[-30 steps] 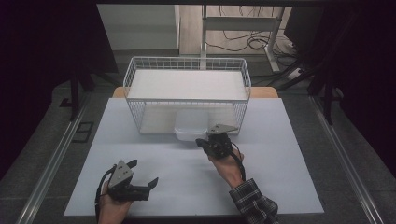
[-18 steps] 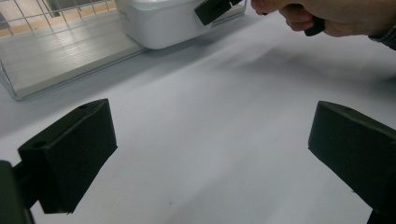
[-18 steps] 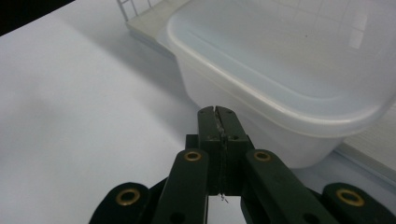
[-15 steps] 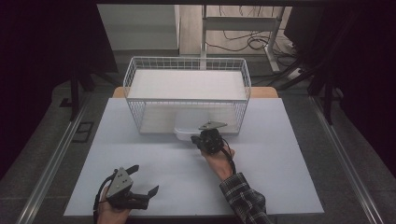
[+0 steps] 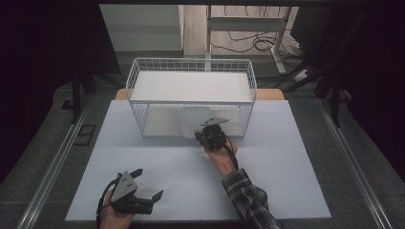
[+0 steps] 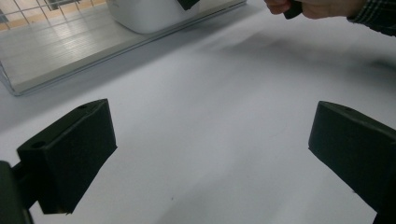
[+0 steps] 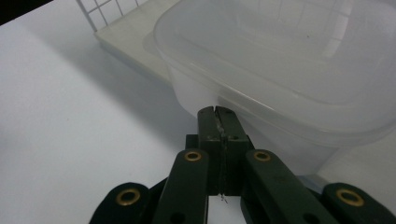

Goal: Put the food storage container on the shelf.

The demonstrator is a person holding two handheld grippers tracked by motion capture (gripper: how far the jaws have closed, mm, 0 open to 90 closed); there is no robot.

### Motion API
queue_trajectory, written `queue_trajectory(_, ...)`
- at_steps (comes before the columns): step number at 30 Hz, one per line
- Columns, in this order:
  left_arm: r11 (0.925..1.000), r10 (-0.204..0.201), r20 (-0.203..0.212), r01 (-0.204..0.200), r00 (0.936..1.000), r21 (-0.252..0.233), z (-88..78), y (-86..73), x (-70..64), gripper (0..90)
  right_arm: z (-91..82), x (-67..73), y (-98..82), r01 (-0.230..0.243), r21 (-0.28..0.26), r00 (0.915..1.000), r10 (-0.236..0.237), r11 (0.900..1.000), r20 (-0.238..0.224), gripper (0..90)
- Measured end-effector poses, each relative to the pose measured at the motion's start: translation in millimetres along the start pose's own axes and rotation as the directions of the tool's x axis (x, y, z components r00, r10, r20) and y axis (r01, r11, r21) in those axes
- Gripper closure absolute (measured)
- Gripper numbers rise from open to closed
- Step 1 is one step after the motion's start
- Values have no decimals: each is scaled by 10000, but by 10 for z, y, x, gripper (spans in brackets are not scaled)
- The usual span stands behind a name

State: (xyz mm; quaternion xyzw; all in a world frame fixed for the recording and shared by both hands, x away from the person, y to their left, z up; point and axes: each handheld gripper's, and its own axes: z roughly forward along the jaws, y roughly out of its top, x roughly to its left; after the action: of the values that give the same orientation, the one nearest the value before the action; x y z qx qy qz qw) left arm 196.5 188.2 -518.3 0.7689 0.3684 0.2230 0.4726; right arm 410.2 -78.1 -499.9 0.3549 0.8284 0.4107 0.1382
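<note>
A translucent plastic container [image 5: 192, 121] [image 7: 289, 70] [image 6: 149, 11] sits at the open front of a white wire basket [image 5: 191, 64]. My right gripper [image 5: 206, 132] [image 7: 217, 113] is shut with its jaws pressed together and nothing between them. Its tips are at the container's near wall, just under the rim; I cannot tell whether they touch it. My left gripper [image 5: 149, 185] [image 6: 210, 140] rests near the table's front left edge, open, with only bare table between its pads.
The basket has a white shelf on top and a pale floor panel [image 6: 42, 51] inside. The light table top [image 5: 167, 162] spreads between the two grippers. A metal rail [image 5: 52, 167] runs along the table's left side.
My right gripper has moved forward across the table to the container at the basket's front, staying shut. The left gripper has stayed about where it was.
</note>
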Motion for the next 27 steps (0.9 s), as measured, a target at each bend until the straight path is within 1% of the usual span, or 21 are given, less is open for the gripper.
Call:
queue_trajectory(2,10000,41,-26,-41,10000,-11,1,2,-5,2,24,-9,20,70,23,9999,-70,10000,76,892)
queue_trajectory(9,10000,33,-1,-33,10000,24,5,2,-4,3,78,-63,77,20,50,9995,-21,10000,315,892)
queue_trajectory(11,10000,44,-9,-44,10000,21,3,2,-3,3,87,-77,93,84,79,9993,-87,9999,373,892)
queue_trajectory(16,10000,20,-6,-20,10000,43,2,-1,4,4,129,-112,101,-27,152,9987,19,9999,503,891)
queue_trajectory(19,10000,-9,40,8,10000,60,1,1,2,7,142,-123,94,-159,82,9988,155,9998,474,891)
queue_trajectory(20,10000,-7,37,6,10000,82,2,1,2,8,153,-135,87,-286,81,9988,283,9996,400,891)
queue_trajectory(26,10000,-15,24,15,10000,65,1,1,5,9,155,-149,69,-312,114,9988,307,9994,388,889)
queue_trajectory(27,10000,-15,24,15,10000,65,1,1,5,9,147,-148,66,-282,110,9988,277,9995,406,869)
